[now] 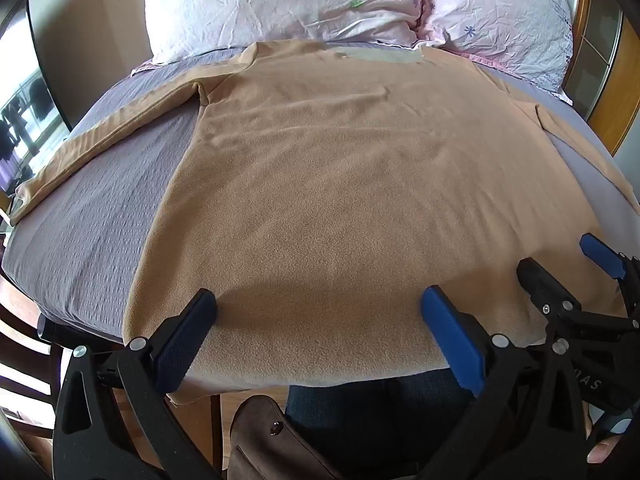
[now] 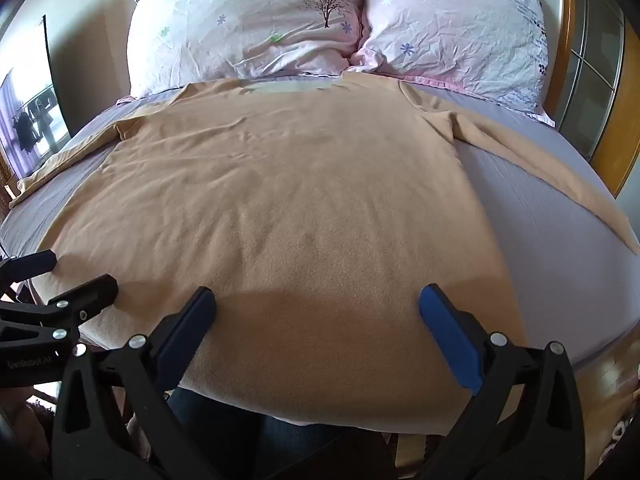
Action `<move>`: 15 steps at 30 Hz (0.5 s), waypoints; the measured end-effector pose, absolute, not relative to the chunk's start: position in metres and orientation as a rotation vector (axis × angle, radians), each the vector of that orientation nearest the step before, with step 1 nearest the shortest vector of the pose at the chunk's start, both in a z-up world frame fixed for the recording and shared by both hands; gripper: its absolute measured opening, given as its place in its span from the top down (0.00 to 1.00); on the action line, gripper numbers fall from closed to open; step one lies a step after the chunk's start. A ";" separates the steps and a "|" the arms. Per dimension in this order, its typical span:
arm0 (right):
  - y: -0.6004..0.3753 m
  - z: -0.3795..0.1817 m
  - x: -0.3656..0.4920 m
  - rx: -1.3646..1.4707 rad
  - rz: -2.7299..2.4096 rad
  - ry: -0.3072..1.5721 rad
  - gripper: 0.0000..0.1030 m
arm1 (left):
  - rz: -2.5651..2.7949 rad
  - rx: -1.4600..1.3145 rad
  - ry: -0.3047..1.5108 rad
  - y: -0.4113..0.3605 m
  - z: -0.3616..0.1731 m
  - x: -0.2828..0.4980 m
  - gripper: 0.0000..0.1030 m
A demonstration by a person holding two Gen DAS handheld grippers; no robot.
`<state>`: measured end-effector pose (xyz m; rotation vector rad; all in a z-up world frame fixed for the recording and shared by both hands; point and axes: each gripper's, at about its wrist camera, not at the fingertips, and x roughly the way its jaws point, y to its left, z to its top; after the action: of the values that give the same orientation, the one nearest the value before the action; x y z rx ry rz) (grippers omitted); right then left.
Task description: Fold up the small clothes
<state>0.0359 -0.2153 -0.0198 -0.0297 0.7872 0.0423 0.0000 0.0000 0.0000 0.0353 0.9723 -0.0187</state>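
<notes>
A tan fleece long-sleeved top [image 1: 340, 168] lies flat on the bed, collar towards the pillows, hem at the near edge, both sleeves spread out to the sides. It also shows in the right wrist view [image 2: 288, 208]. My left gripper [image 1: 318, 304] is open and empty, hovering over the hem left of the middle. My right gripper [image 2: 318, 300] is open and empty over the hem to the right. The right gripper shows in the left wrist view [image 1: 560, 264]; the left gripper shows in the right wrist view [image 2: 68, 276].
The bed has a grey-lilac sheet [image 1: 100, 200], also seen in the right wrist view [image 2: 560, 220]. Two floral pillows [image 1: 280, 4] [image 2: 452, 28] lie at the head. A wooden frame [image 2: 624, 120] is at the right. My legs and the wooden floor [image 1: 192, 420] are below the near edge.
</notes>
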 end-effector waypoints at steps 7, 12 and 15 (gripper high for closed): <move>-0.216 -0.020 0.036 -0.030 0.042 0.790 0.02 | -0.019 0.035 0.973 0.000 0.000 0.000 0.01; -0.216 -0.020 0.036 -0.031 0.042 0.790 0.02 | -0.019 0.035 0.974 0.000 0.000 0.000 0.01; -0.216 -0.020 0.036 -0.031 0.042 0.791 0.02 | -0.019 0.035 0.974 0.000 0.000 0.000 0.01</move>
<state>0.0360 -0.2160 -0.0200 -0.0306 0.7910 0.0417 0.0000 0.0000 -0.0001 0.0352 0.9737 -0.0188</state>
